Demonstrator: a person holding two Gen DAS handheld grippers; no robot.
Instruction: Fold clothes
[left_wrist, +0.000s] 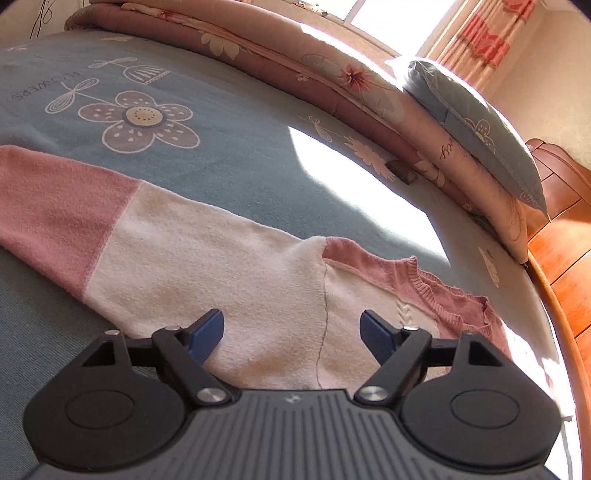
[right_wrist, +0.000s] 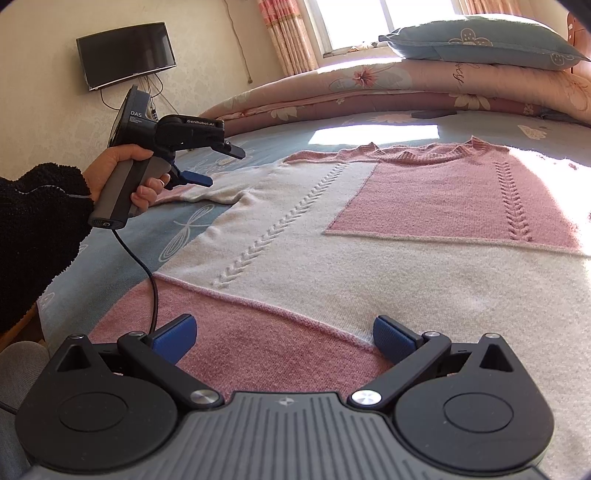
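Right tongs wide, empty, over hem of pink-white sweater. Sweater flat on bed, long axis hem-near to collar-far, toward folded quilt. Left tongs wide, empty, over outstretched sleeve.

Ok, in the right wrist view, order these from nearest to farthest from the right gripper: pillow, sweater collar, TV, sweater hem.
From the right gripper:
1. Sweater hem, directly under its fingers.
2. Sweater collar, ahead, mid-bed.
3. Pillow, far right, atop the folded quilt.
4. TV, on the wall, far left.
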